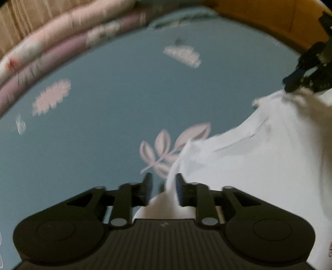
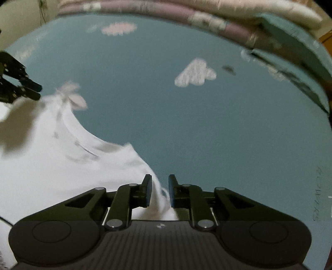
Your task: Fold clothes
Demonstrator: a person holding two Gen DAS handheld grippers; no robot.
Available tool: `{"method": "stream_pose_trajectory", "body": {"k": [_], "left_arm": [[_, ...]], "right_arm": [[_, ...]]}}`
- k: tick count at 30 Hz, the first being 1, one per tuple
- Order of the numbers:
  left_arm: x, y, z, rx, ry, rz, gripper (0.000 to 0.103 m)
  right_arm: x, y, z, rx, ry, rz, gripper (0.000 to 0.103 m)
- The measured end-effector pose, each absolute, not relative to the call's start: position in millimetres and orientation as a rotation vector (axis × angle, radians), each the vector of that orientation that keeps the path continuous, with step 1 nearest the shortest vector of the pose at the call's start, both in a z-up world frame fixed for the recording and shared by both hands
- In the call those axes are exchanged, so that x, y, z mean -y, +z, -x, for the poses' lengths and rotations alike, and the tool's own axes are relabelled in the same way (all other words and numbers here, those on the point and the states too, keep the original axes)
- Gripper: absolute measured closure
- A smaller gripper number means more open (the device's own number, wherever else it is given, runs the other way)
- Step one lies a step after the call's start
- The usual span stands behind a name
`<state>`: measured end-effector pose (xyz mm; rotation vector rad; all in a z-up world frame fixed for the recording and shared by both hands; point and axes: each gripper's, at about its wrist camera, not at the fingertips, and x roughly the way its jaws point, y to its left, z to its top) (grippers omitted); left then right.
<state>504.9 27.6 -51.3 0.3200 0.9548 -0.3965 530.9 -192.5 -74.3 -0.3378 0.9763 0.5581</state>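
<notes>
A white garment (image 1: 259,166) lies on a blue bedsheet (image 1: 114,114) with pink leaf prints. In the left wrist view my left gripper (image 1: 162,187) has its jaws narrowly apart with a fold of the white cloth between them. My right gripper (image 1: 298,81) shows at the far right, at the garment's other edge. In the right wrist view my right gripper (image 2: 158,187) has white cloth (image 2: 62,155) between its narrowly parted jaws. My left gripper (image 2: 35,89) shows at the left edge, pinching the cloth. The frames are motion-blurred.
A rolled pink and cream quilt (image 1: 51,58) lies along the far side of the bed, also in the right wrist view (image 2: 207,14). A wooden surface (image 1: 269,20) shows beyond the bed. The blue sheet (image 2: 207,135) spreads ahead of both grippers.
</notes>
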Motion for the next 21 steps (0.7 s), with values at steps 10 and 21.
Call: {"method": "stream_pose_trajectory", "body": {"k": [10,21], "left_arm": [[-16.8,-95.0,-410.2,-1.121,-0.474,-0.193,0.051],[-74.8,-97.0,-444.3,-1.148,-0.329,-0.092,0.057]], "right_arm": [[201.0,-107.8,-424.0,-1.162,0.576,0.123,0.052],[278.3,-114.7,-491.3,-1.091,0.292,0.063,0.050]]}}
